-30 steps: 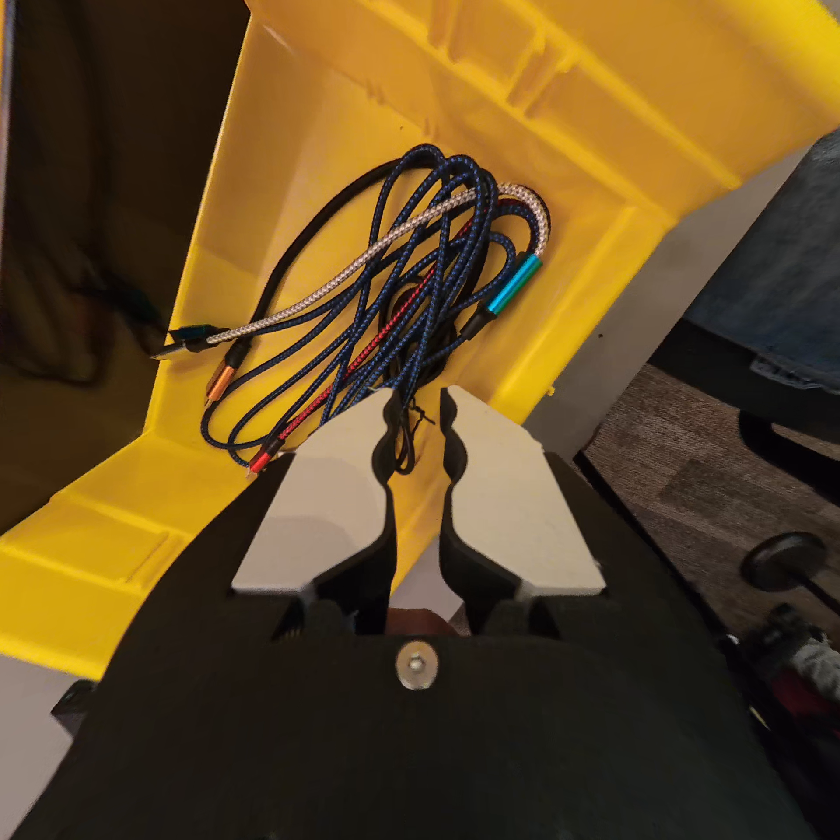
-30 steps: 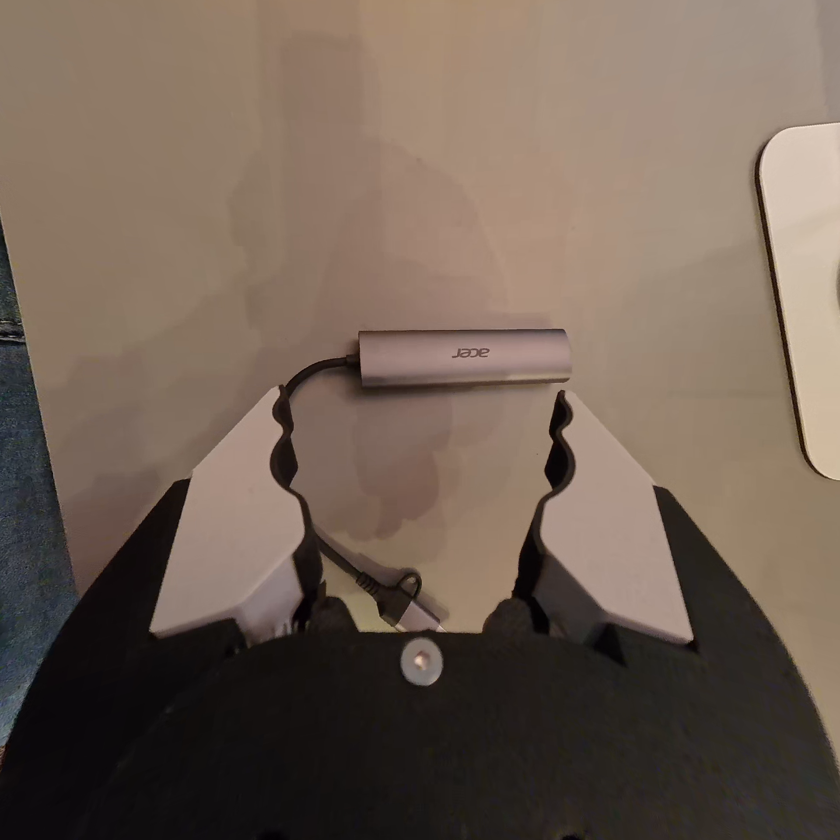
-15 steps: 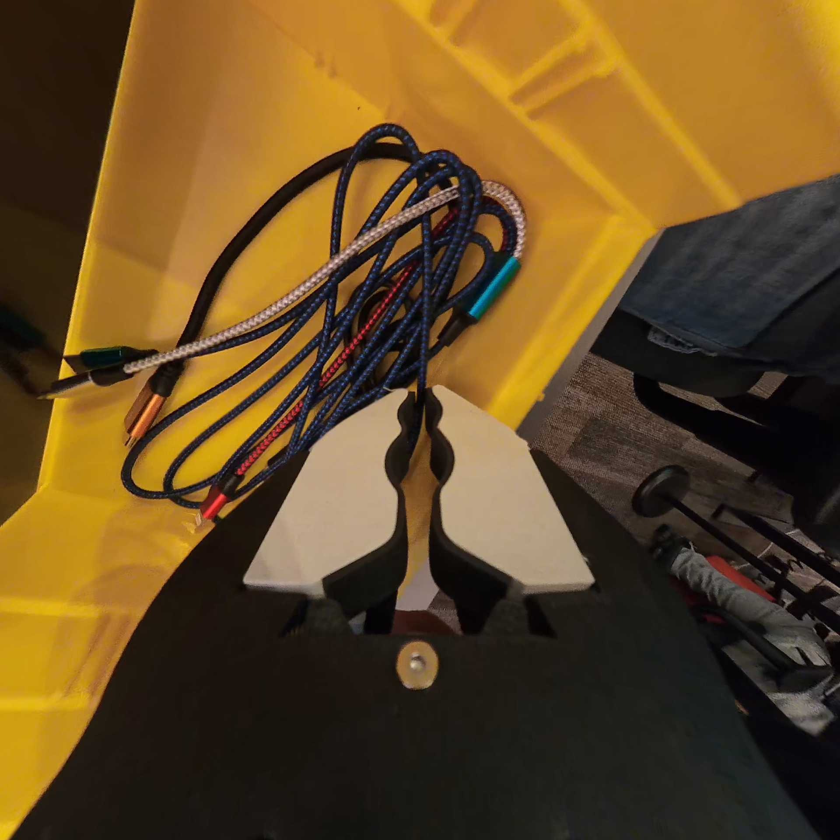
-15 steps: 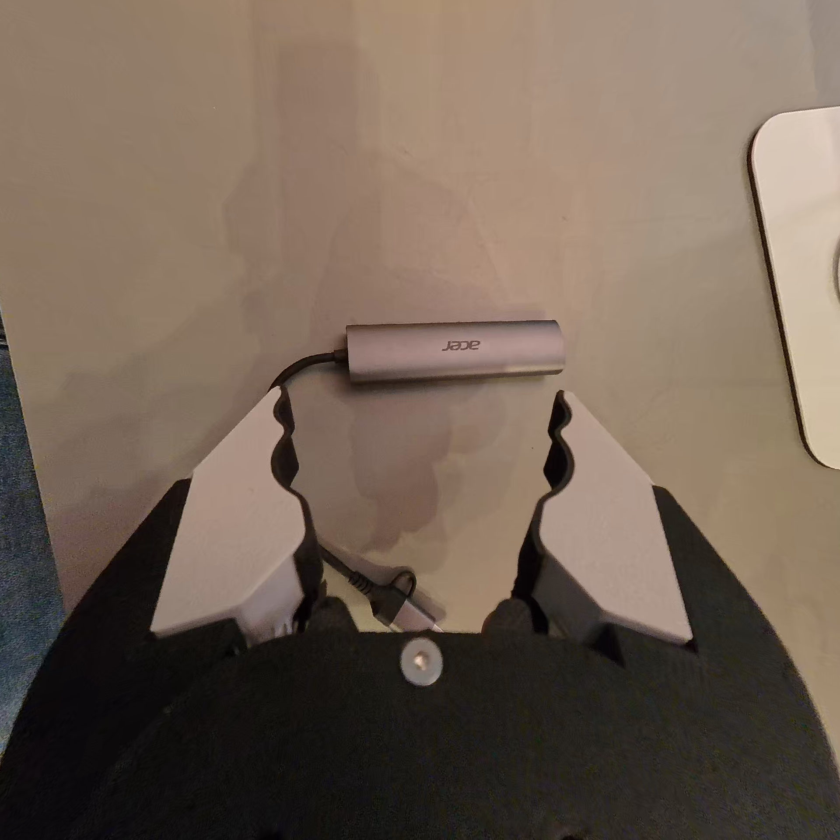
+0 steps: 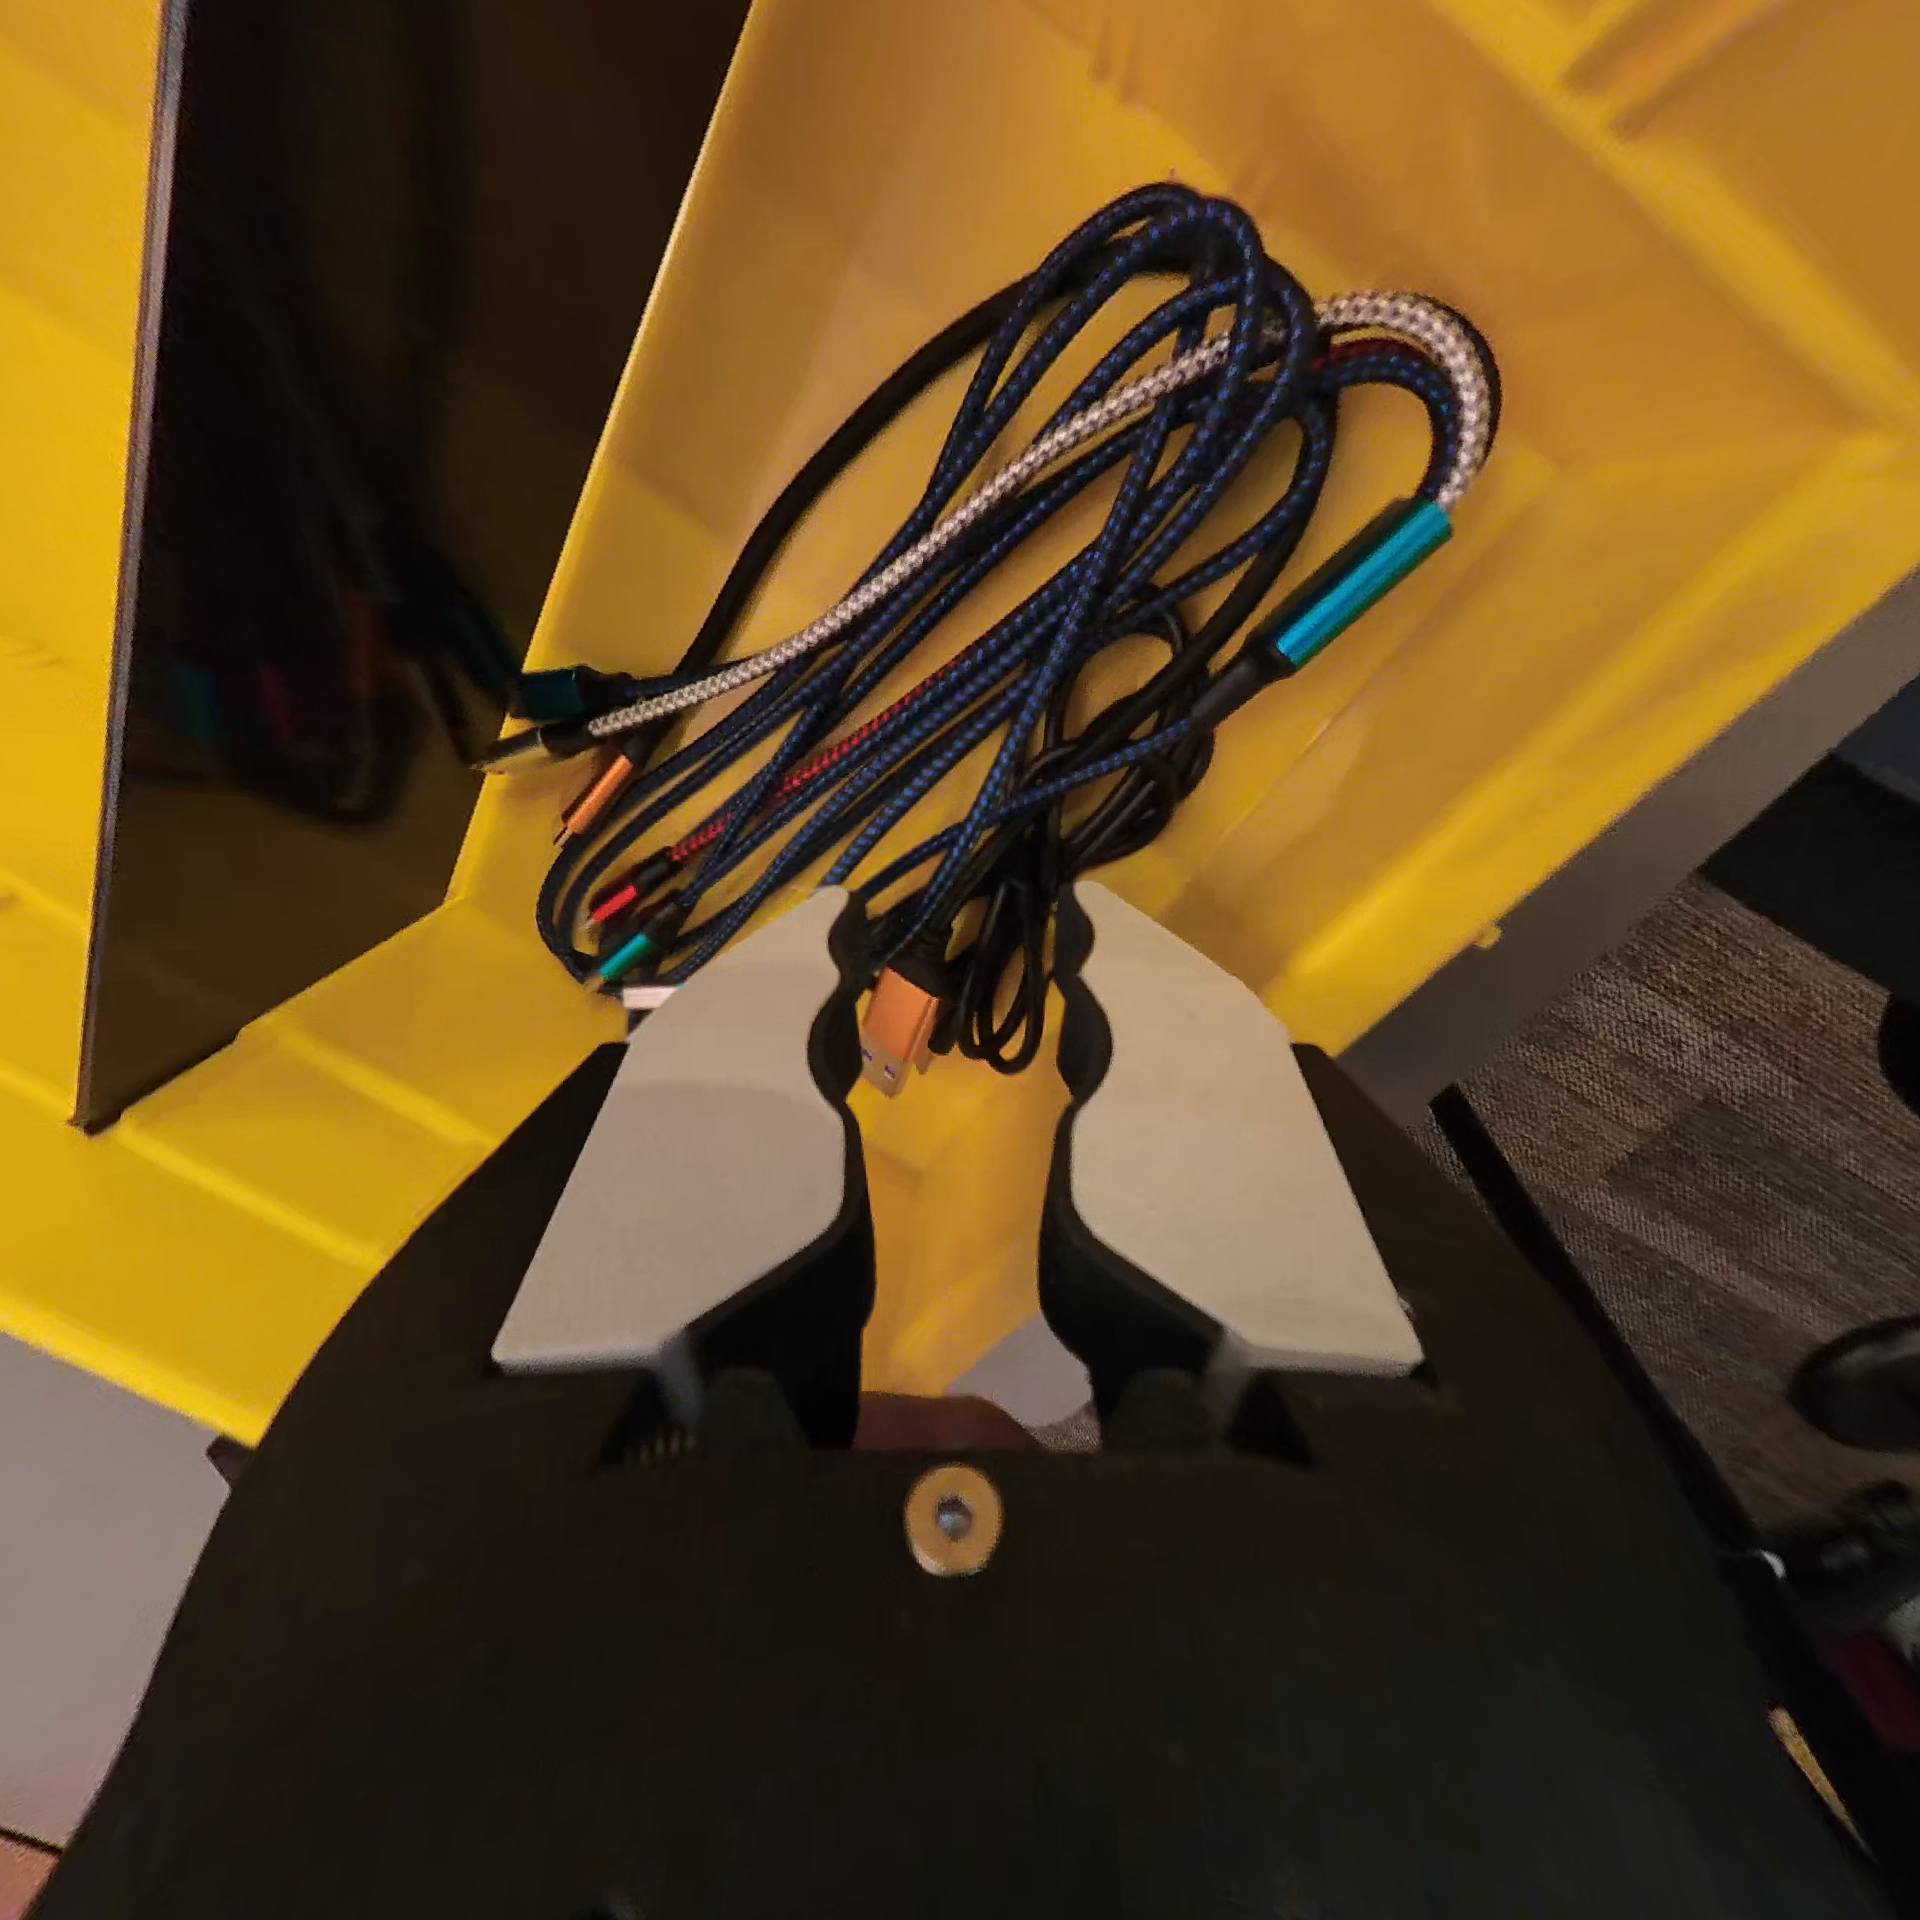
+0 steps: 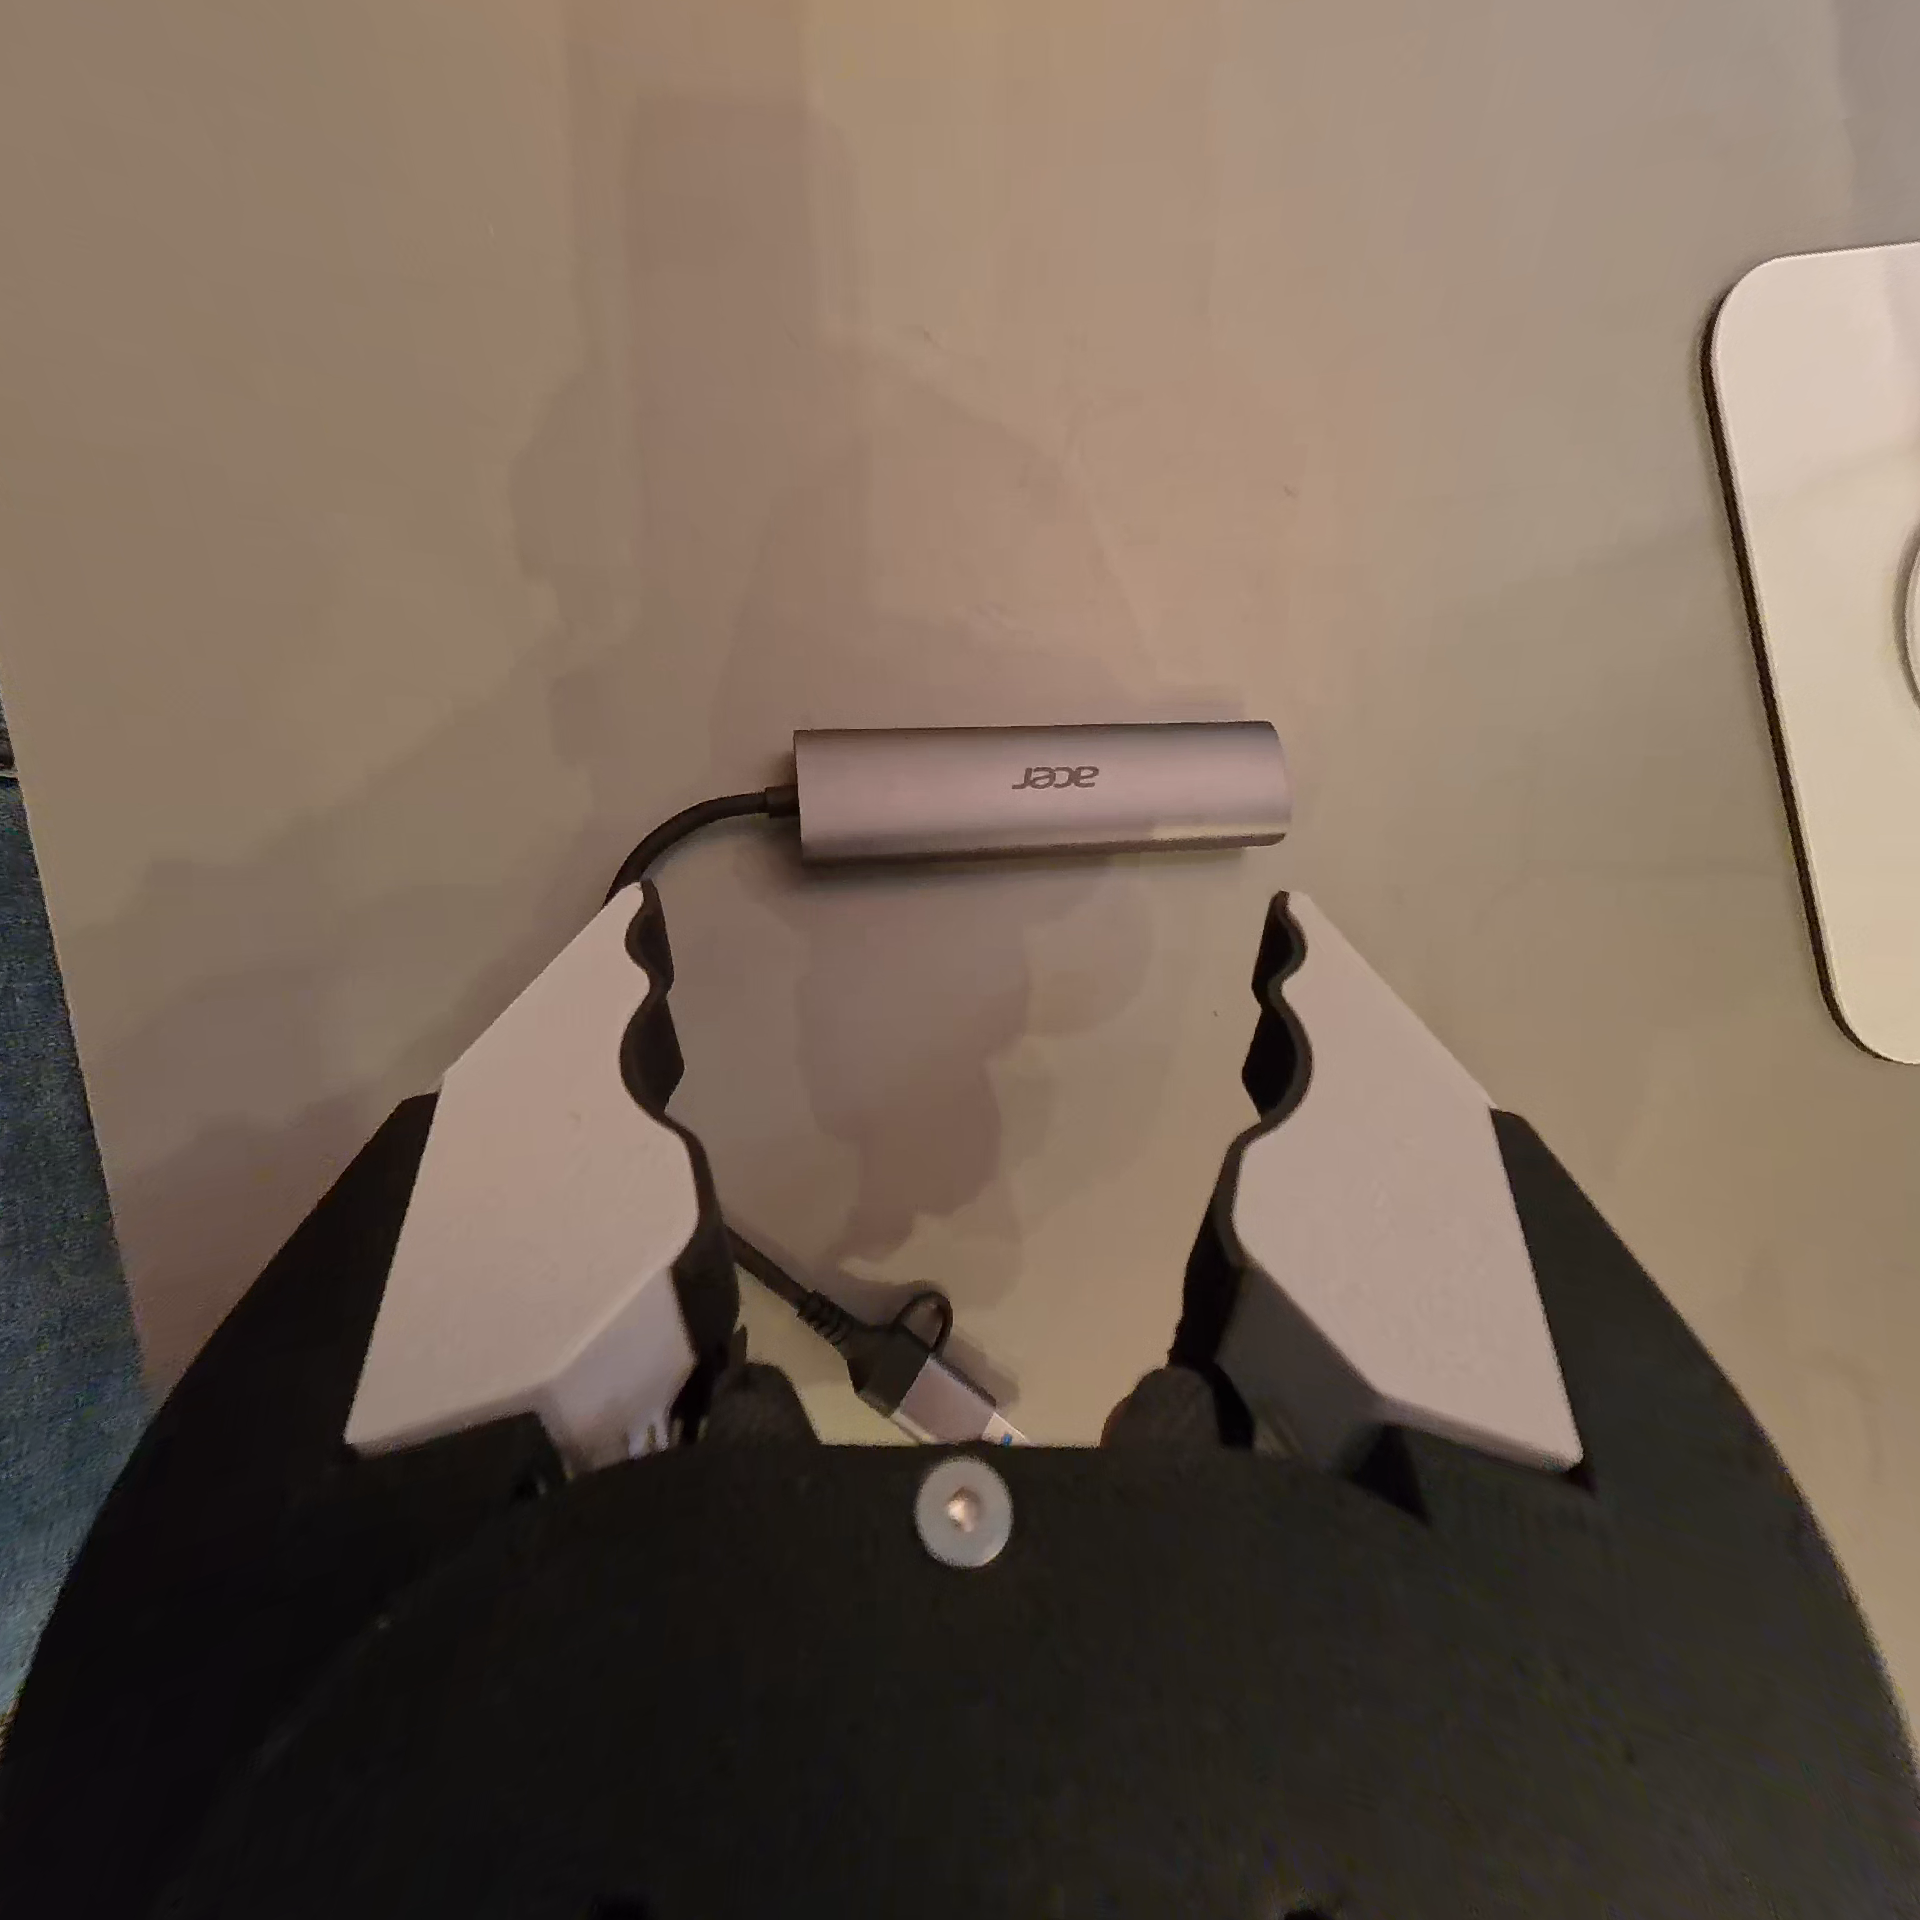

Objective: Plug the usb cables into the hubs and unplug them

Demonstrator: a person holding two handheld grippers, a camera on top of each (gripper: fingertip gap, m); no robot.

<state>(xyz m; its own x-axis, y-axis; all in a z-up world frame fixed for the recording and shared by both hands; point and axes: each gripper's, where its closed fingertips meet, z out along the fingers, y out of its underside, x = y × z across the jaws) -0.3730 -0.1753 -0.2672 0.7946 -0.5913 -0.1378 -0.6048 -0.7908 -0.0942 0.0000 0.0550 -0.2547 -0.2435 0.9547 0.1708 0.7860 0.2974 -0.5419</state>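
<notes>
A tangled bundle of braided USB cables [image 5: 1039, 582], mostly blue-black with a white, a red and a thin black one, lies in a yellow bin [image 5: 1039, 156]. My left gripper [image 5: 961, 904] is open at the bundle's near end. An orange USB plug [image 5: 899, 1023] and loops of the thin black cable lie between its fingers. A teal plug [image 5: 1361, 582] lies at the bundle's right. My right gripper [image 6: 966, 899] is wide open and empty just in front of a grey USB hub [image 6: 1039, 795] on the table. The hub's own black cable [image 6: 675, 831] runs under the left finger to its plug [image 6: 935, 1392].
A dark panel [image 5: 312, 520] stands left of the bin. Carpet floor [image 5: 1662, 1091] and chair parts lie beyond the table edge at right. A white pad [image 6: 1829, 623] lies on the beige table [image 6: 416, 416] right of the hub. Blue denim [image 6: 42, 1039] shows at the left edge. The tips of one gripper are about 45 cm away from the tips of the other. The grey USB hub [image 6: 1039, 795] lies around 4 cm away from my right fingertips.
My left gripper closed on the thin black cable, then opened again; the bundle has shifted and the orange plug now sits between the fingers. The right gripper has barely moved.
</notes>
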